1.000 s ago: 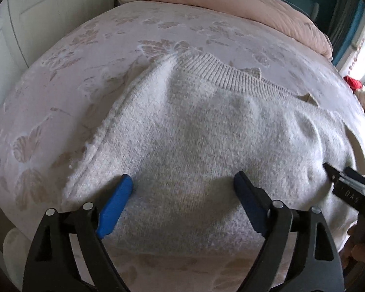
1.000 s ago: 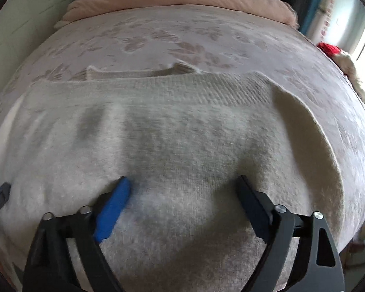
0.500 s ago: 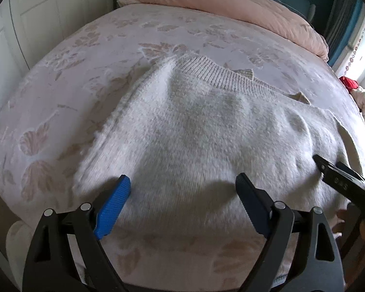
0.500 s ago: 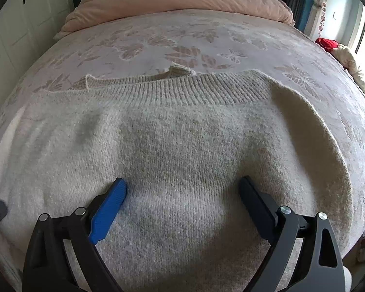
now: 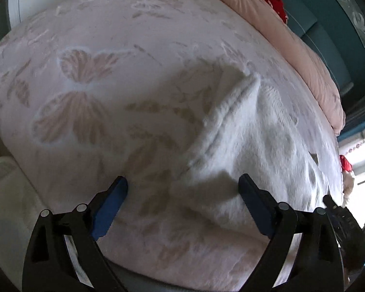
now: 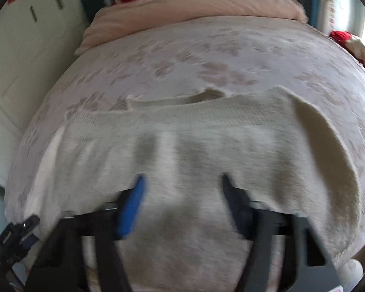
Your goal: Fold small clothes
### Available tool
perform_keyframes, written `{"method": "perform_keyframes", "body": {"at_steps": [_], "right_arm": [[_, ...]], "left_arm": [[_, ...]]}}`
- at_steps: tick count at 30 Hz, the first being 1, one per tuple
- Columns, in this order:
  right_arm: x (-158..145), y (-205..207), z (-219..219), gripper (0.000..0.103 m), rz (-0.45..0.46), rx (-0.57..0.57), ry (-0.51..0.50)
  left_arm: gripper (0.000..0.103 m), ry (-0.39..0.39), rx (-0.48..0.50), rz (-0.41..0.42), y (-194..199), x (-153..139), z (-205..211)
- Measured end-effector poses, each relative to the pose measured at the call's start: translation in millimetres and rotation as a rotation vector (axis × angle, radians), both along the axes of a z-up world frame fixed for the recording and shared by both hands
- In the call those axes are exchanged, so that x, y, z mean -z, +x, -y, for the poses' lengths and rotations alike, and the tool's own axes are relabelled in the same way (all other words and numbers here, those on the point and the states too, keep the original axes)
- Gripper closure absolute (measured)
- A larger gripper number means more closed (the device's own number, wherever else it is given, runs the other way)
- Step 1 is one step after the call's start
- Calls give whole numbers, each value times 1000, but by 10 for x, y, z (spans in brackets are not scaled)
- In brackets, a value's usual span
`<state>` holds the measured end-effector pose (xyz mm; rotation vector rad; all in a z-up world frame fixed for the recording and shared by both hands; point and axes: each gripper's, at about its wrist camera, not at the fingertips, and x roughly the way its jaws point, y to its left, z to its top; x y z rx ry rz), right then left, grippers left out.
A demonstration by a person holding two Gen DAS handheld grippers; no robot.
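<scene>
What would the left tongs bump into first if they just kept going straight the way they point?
Probably the left edge of the cream sweater, lying on the butterfly-patterned bedspread. The left tongs are open, with bare bedspread at one tip and knit at the other. Depth is hard to judge in this fisheye view.

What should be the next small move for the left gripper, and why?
Probably bring the left gripper rightward onto the near left edge of the cream fuzzy knit sweater. Its jaws are open and empty, with mostly butterfly-patterned pink bedspread between them. The sweater lies flat, and the right gripper is open over it.
</scene>
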<state>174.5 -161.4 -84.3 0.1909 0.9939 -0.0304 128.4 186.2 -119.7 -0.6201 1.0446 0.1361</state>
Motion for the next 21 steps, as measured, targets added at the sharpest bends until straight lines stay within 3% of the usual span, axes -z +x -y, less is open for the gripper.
{"method": "perform_keyframes", "body": {"at_steps": [2,3,5,7,11,15,19,21], "right_arm": [[128,110,-105,94,-47,-27,20],[188,147,-135,95,-67,-35,28],[325,204,-191,95,-84,-40,11],[358,216,-216,95,-77,-52,-5],[383,228,-216,96,-69,-78,-10],[383,212,-132,96,-57,-85,44],[182,70,159,92,-16,-50,166],[29,-121,437,90,30,-16,194]], "left_arm": [[18,7,-5,2,54,-9,37],[23,3,-6,10,73,-21,43],[58,-26,9,21,121,-29,49],[76,-90,24,10,213,-26,40],[83,-113,44,72,267,-299,84],[84,-90,172,207,319,-940,466],[85,-15,373,329,335,-1601,1258],[85,8,478,367,282,-1786,1711]]}}
